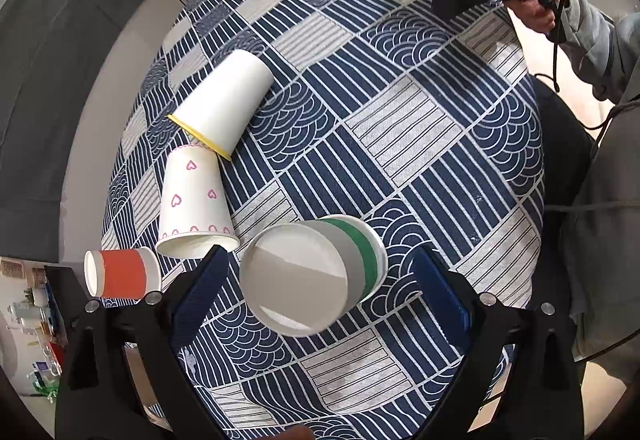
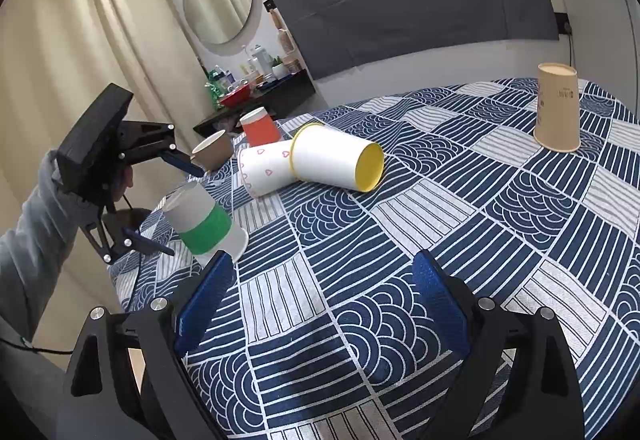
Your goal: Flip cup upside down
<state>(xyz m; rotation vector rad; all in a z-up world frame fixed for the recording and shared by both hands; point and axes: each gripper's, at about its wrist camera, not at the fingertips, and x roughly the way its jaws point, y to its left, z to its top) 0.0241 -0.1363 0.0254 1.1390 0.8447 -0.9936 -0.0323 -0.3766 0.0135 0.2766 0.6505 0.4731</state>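
The left gripper hovers with its jaws spread wide on either side of the green-banded cup, not touching it; that cup stands mouth-down near the table's left edge. The right gripper, also spread, holds nothing. 6 cups show: 3 inverted, 2 on their sides, 1 brown cup half hidden.

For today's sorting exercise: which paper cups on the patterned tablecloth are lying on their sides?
Two: the white cup with the yellow rim and the white cup with pink hearts, touching each other. The green-banded, red and tan cups stand mouth-down; a brown one stands mouth-up.
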